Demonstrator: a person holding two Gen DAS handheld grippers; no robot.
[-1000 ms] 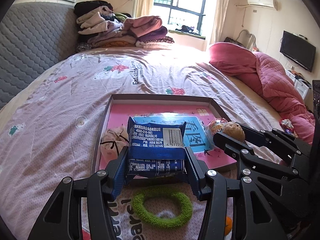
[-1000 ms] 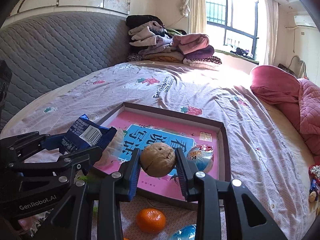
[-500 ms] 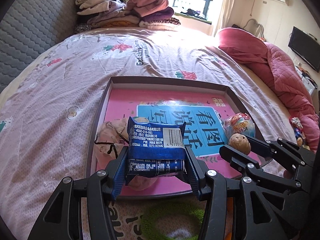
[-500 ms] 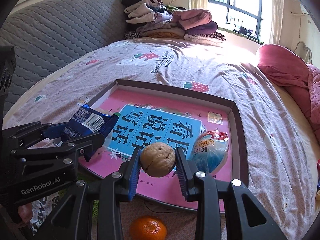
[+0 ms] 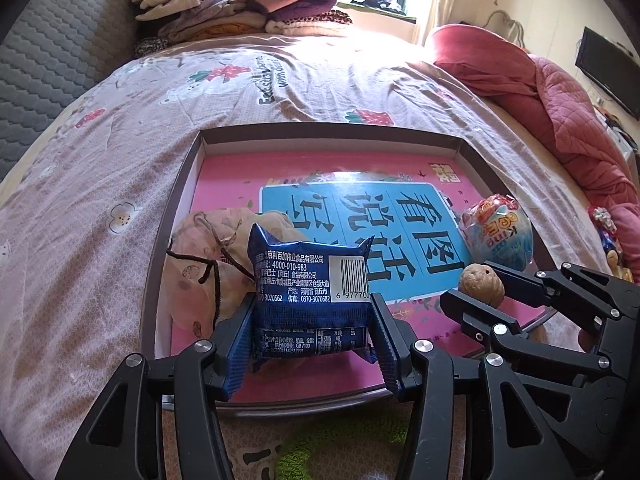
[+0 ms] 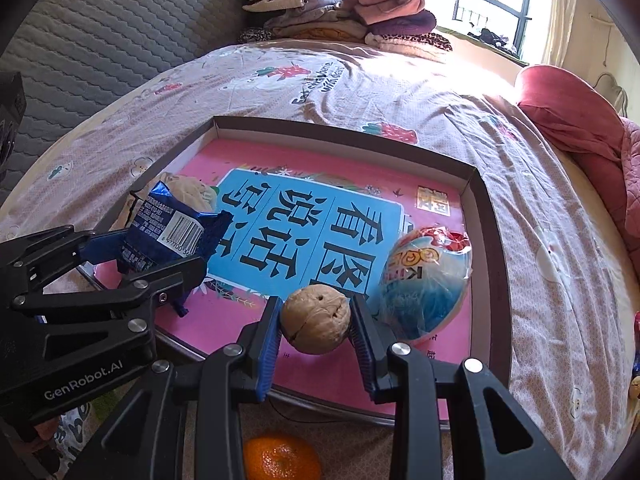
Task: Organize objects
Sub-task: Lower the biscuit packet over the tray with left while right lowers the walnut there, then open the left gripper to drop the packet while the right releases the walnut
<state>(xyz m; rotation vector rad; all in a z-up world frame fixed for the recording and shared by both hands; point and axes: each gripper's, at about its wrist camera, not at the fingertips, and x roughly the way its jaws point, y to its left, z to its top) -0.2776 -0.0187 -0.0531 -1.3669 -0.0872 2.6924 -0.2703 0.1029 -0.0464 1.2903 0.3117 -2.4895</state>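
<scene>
A shallow box lid (image 5: 188,184) (image 6: 496,224) with a pink and blue printed floor lies on the bed. My left gripper (image 5: 310,344) is shut on a blue snack packet (image 5: 308,292) (image 6: 172,232), held over the lid's near left part. My right gripper (image 6: 316,332) is shut on a walnut (image 6: 316,318) (image 5: 480,288), held over the lid's near right part. Inside the lid lie a beige drawstring pouch (image 5: 204,268) (image 6: 188,188) at the left and a blue foil egg (image 5: 498,232) (image 6: 428,280) at the right, just beyond the walnut.
An orange tangerine (image 6: 280,460) and a green fuzzy ring (image 5: 320,452) lie on the bedsheet in front of the lid. Folded clothes (image 5: 240,4) are stacked at the bed's far end. A red quilt (image 5: 560,92) is bunched along the right side.
Both grippers have come forward and down over the lid, carrying the packet and the walnut. The lid now fills more of both views; the ring and tangerine have slid toward the bottom edge.
</scene>
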